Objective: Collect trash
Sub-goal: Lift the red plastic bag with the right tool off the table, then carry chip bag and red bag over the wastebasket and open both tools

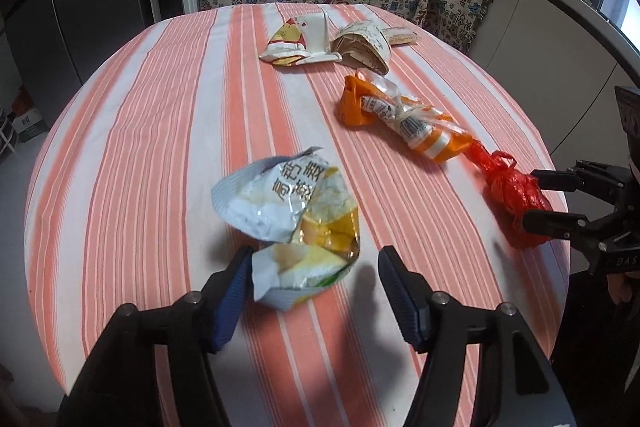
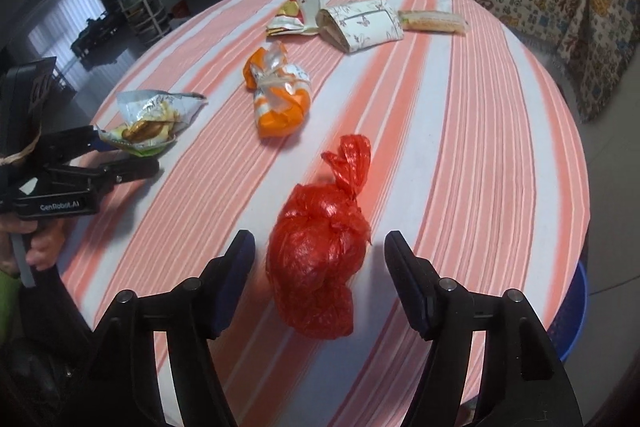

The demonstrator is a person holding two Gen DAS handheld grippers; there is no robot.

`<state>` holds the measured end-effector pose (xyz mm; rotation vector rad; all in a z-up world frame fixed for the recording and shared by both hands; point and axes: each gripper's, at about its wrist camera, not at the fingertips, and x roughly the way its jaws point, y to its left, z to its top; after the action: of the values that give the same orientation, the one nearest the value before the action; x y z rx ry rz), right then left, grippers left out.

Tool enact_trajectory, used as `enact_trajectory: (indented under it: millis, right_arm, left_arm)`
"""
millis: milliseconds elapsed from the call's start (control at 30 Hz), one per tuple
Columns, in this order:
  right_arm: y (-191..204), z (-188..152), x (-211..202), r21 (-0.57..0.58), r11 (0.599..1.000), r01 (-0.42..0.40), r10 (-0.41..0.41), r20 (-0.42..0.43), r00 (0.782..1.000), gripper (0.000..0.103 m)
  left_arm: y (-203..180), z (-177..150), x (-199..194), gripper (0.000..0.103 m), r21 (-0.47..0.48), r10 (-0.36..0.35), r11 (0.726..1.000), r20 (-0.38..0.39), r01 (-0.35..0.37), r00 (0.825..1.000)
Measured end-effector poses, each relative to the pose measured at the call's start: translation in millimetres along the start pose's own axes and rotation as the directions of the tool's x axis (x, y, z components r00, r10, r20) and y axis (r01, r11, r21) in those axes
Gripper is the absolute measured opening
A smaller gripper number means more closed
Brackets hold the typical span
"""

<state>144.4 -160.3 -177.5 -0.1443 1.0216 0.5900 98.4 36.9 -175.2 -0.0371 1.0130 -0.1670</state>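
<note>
The table (image 1: 160,131) carries a tablecloth with orange and white stripes; all positions below are given relative to the red knotted bag (image 2: 320,251).

1. Right claw (image 2: 318,267): spread wide. The red knotted bag lies on the table between its two fingers, apart from both pads.
2. Left claw (image 1: 310,279): spread. The crumpled silver-and-yellow snack wrapper (image 1: 292,223) lies between its fingers, its near end touching or just beside the left pad; contact cannot be confirmed. In the right wrist view this wrapper sits to the left of the red bag, well apart from it.
3. Orange wrapped bundle (image 2: 278,95): lies beyond the red bag, near its knotted tail.
4. Red-and-yellow flattened wrapper (image 2: 292,17) and folded white patterned packet (image 2: 362,23): lie touching each other, well beyond the red bag, at the far part of the table.
5. Long pale packet (image 2: 434,21): just beside the folded packet, on its right.
</note>
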Motion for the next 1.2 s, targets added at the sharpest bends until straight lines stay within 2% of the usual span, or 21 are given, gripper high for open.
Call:
enact_trajectory:
  millis: [167, 200, 233, 267, 333, 367, 467, 667, 867, 1200]
  right_arm:
    - [12.4, 9.7, 2.7, -0.032, 0.999, 0.025, -0.026, -0.033, 0.999, 0.072]
    - [12.0, 11.0, 5.0, -0.032, 0.999, 0.032, -0.033, -0.044, 0.998, 0.068]
    - [11.7, 11.5, 7.0, -0.034, 0.998, 0.046, -0.048, -0.053, 0.997, 0.043]
    - [11.1, 11.9, 7.7, -0.033, 0.998, 0.054, -0.056, -0.057, 0.997, 0.042]
    - [8.8, 11.2, 1.1, -0.009, 0.999, 0.047, -0.047, -0.033, 0.998, 0.04]
    - [7.7, 10.5, -3.0, -0.001, 0.999, 0.041, -0.041, -0.019, 0.999, 0.039]
    - [3.8, 8.4, -16.2, 0.022, 0.999, 0.035, -0.035, 0.024, 0.999, 0.038]
    - [-15.2, 4.0, -36.0, 0.083, 0.997, 0.0, -0.007, 0.078, 0.997, 0.038]
    - [-52.9, -4.8, -68.7, 0.155, 0.987, 0.03, -0.054, 0.149, 0.987, 0.038]
    - [-166.5, -31.7, -141.8, 0.347, 0.918, 0.193, -0.272, 0.196, 0.942, 0.038]
  left_arm:
    - [0.7, 12.4, 9.7, 0.066, 0.0, 0.017, 1.0, -0.024, -0.017, 1.0]
    - [1.2, 14.2, 11.8, 0.066, -0.003, 0.02, 1.0, -0.026, -0.021, 0.999]
    - [0.9, 15.0, 12.1, 0.063, -0.001, 0.018, 1.0, -0.021, -0.018, 1.0]
    - [0.4, 15.5, 11.3, 0.043, 0.004, 0.018, 1.0, -0.014, -0.018, 1.0]
    - [-0.7, 15.2, 8.7, 0.041, 0.009, 0.008, 1.0, -0.008, -0.008, 1.0]
    - [-1.2, 13.9, 6.5, 0.036, 0.009, -0.004, 1.0, -0.002, 0.004, 1.0]
    - [-7.5, 10.9, 1.5, 0.033, 0.017, -0.01, 1.0, 0.006, 0.01, 1.0]
    - [-38.7, 12.7, -13.0, 0.032, 0.043, -0.072, 0.997, 0.051, 0.069, 0.996]
    - [-99.3, 28.1, -20.6, 0.032, 0.128, -0.179, 0.977, 0.075, 0.169, 0.981]
    - [-238.8, 76.6, 1.1, 0.032, 0.267, -0.349, 0.907, 0.041, 0.326, 0.936]
